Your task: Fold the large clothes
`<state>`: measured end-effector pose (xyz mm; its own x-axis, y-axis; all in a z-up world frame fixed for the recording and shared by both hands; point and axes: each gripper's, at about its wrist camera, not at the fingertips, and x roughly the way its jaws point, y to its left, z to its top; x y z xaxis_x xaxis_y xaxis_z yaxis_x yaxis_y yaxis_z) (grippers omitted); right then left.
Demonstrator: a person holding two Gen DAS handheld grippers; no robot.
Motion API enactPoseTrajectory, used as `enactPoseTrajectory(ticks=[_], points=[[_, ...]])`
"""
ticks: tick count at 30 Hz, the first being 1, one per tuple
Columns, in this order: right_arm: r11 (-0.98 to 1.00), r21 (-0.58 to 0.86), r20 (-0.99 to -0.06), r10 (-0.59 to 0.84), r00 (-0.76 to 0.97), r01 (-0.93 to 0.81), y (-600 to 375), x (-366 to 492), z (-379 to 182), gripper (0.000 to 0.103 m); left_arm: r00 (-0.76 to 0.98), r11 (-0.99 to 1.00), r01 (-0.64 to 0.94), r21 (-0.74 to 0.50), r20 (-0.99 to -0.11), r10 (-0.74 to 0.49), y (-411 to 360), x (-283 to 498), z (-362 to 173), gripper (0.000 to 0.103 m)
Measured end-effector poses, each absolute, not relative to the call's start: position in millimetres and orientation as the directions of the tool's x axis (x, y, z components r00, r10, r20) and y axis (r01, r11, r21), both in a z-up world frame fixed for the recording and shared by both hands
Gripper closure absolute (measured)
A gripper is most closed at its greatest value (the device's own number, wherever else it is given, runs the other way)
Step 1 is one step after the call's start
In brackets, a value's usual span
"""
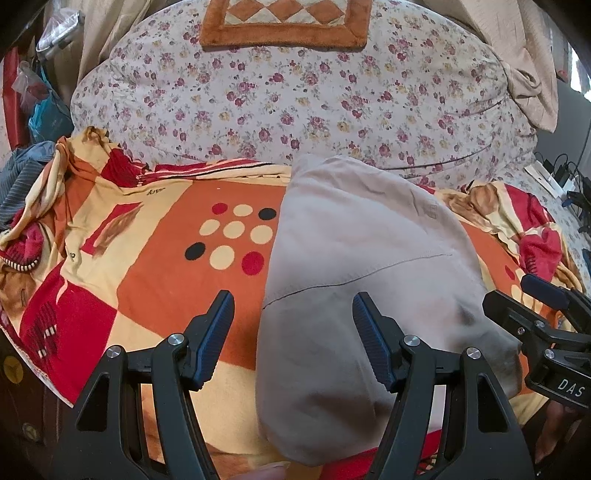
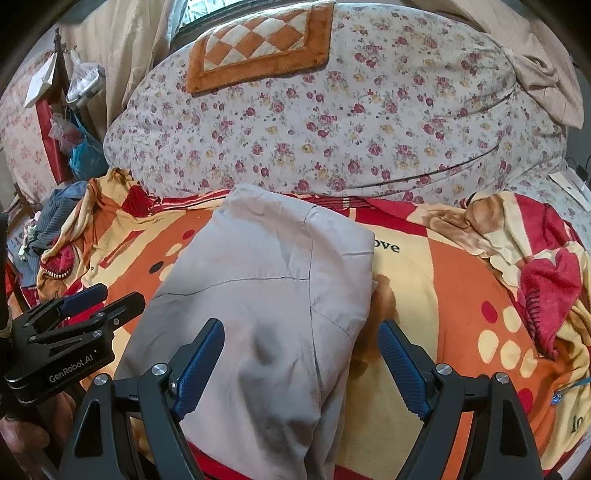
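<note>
A beige-grey garment [image 1: 354,266] lies folded into a long narrow stack on an orange, red and yellow blanket [image 1: 147,266]; it also shows in the right wrist view [image 2: 269,295]. My left gripper [image 1: 293,314] is open and empty, its jaws astride the garment's left edge near its near end. My right gripper [image 2: 301,343] is open and empty over the garment's right edge. The right gripper also shows at the right of the left wrist view [image 1: 532,299], and the left gripper at the left of the right wrist view [image 2: 107,299].
A large floral quilt [image 1: 295,96] is piled behind the garment, with an orange checkered mat [image 1: 284,26] on top. Striped grey clothes [image 1: 22,177] and bags lie at the left. Cables and chargers [image 1: 557,181] sit at the right. Beige curtains hang behind.
</note>
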<state>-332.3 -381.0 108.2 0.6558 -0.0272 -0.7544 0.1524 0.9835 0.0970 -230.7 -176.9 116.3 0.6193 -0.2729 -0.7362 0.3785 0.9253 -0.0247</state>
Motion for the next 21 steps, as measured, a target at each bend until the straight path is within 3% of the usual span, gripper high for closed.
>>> enactPoseTrajectory(ticks=[21], points=[[0.982, 0.107, -0.769, -0.017, 0.639, 0.155, -376.9, -327.4, 100.1, 0.02, 0.616, 0.927, 0.374, -0.026, -0.74, -0.269, -177.5, -230.2, 111.3, 0.036]])
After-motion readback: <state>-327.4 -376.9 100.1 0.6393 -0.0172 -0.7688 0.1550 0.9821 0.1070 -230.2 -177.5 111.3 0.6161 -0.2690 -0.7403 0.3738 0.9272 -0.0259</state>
